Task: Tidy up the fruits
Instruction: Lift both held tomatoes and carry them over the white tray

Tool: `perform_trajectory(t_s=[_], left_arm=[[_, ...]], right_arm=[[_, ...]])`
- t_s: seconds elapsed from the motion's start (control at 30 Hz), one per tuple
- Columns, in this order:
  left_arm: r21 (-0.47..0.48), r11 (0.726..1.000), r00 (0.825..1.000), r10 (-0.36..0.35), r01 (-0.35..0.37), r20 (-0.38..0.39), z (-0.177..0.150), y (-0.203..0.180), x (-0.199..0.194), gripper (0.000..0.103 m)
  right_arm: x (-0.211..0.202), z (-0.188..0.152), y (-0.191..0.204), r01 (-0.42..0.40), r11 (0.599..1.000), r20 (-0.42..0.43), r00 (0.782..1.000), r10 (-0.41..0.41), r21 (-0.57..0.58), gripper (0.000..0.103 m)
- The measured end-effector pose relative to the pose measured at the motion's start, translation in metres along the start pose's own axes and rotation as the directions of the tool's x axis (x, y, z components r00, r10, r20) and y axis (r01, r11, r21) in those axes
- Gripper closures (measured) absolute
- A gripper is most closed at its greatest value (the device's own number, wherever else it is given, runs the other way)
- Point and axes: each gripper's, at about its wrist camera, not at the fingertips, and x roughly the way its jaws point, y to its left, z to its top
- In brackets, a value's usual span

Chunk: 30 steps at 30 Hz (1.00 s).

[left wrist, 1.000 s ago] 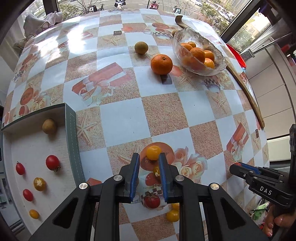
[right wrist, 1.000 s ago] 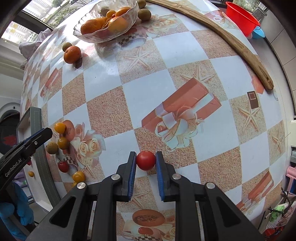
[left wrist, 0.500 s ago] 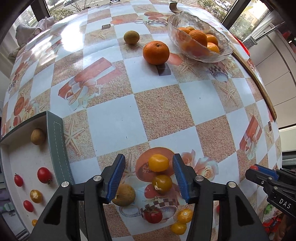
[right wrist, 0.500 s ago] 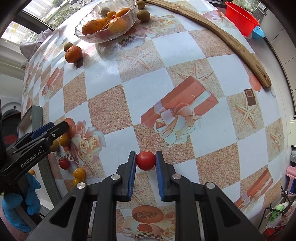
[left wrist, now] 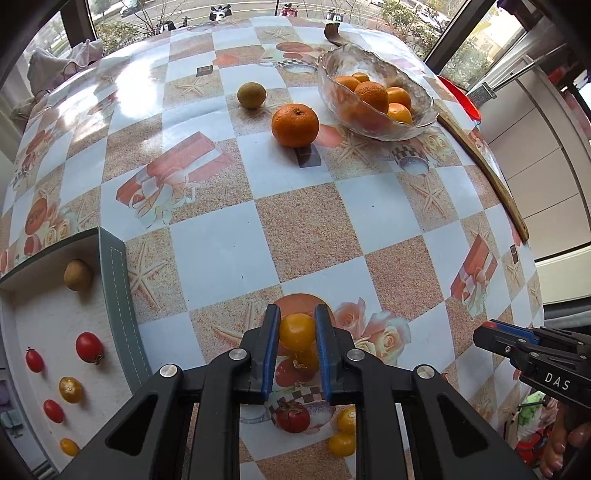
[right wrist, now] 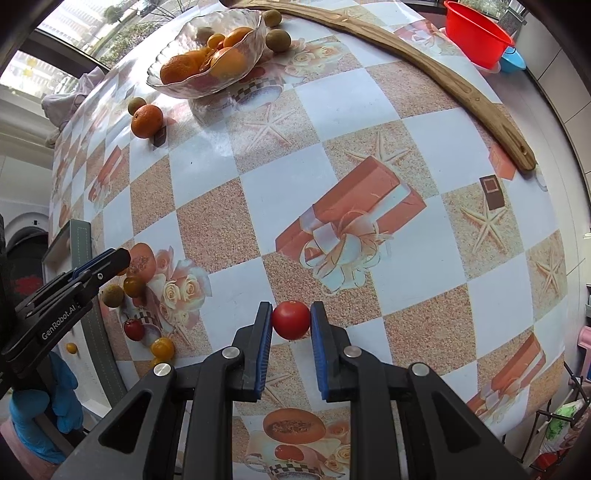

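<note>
Just above the checked tablecloth (left wrist: 221, 258), a yellow cherry tomato (left wrist: 296, 331) is clamped across its middle by the just-closed left gripper (left wrist: 295, 330) and a red one (right wrist: 291, 319) by the right gripper (right wrist: 291, 321), both judged light, smooth-skinned and easily crushed.

It looked like a home dining area: a table (left wrist: 229, 254) wore a printed checkered oilcloth, a glass fruit bowl (left wrist: 373, 96) sat by large windows (left wrist: 476, 44) facing a street, and a red plastic basin (right wrist: 476, 35) stood nearby.
</note>
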Motion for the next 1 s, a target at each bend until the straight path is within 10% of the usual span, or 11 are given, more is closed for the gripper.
perform_trajectory(t_s=[0.5, 1.0], left_arm=[[-0.063, 0.998, 0.997, -0.02, 0.025, 0.081, -0.023, 0.024, -0.05, 0.083], [-0.231, 0.972, 0.992, 0.059, -0.032, 0.113, -0.089, 0.104, -0.089, 0.083]], right_arm=[[-0.021, -0.005, 0.023, -0.027, 0.998, 0.014, 1.0, 0.027, -0.051, 0.08], [-0.009, -0.016, 0.134, -0.055, 0.964, -0.026, 0.998, 0.05, -0.26, 0.08]])
